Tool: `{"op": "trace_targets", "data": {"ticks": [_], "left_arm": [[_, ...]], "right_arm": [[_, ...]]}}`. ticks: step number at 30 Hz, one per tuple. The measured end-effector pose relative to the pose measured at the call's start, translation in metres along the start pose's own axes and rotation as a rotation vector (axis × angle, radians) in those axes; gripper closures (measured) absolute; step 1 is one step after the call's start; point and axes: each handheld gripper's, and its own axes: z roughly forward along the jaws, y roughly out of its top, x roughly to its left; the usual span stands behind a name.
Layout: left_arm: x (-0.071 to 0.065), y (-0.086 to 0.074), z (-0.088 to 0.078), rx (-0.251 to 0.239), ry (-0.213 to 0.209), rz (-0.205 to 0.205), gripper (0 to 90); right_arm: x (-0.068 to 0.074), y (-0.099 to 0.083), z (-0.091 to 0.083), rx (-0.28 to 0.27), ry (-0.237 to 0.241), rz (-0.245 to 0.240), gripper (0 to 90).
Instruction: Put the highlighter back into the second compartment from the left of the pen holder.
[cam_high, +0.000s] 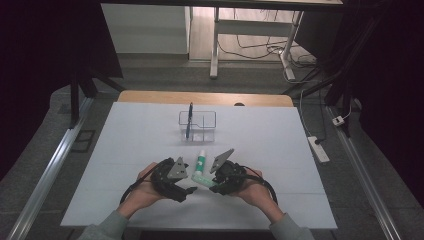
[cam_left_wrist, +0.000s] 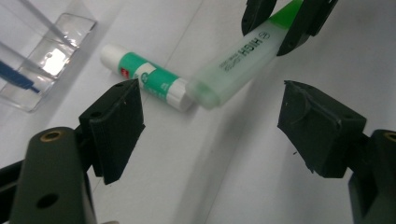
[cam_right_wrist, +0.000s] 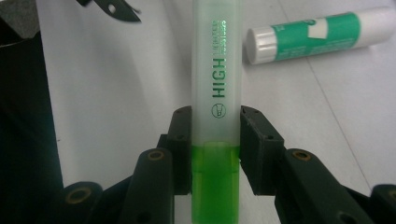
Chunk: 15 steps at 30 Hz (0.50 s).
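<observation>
Left gripper (cam_high: 186, 191) sits low at the near edge of the table (cam_high: 125, 150), jaws spread wide with nothing between them, aimed toward the capped end of the highlighter (cam_high: 201, 178), so it looks set to take the cap or the free end while the other hand holds the body. In the left gripper view the highlighter (cam_left_wrist: 238, 65) hangs tilted just ahead of the open jaws, its clear cap end nearest, not touched by them. Just beyond it a glue stick (cam_high: 201, 160) lies flat on the table, green and white, near the highlighter tip but apart from both grippers, likely waiting its turn. Right gripper (cam_high: 212, 188) is clamped on the highlighter (cam_right_wrist: 216, 116) near where cap meets green body, pads pressing both sides, holding it off the surface and pointed at the left gripper, which reads as presenting it for a handover or cap pull. Farther back, mid table, a clear plastic organizer (cam_high: 197, 126) stands with several compartments; a dark blue pen (cam_high: 189, 120) leans upright in its left part, other compartments look empty, though the clear walls make that hard to tell.
</observation>
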Motion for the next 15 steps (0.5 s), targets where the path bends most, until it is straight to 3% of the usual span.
{"op": "trace_targets", "data": {"ticks": [8,15], "left_arm": [[-0.004,0.007,0.012,0.051,-0.09,0.062,27.1],[-0.006,0.007,0.02,0.091,-0.155,0.114,37.7]], "right_arm": [[0.006,0.004,0.004,0.01,0.028,-0.079,66.6],[0.014,0.006,0.006,0.033,0.041,-0.158,66.6]]}}
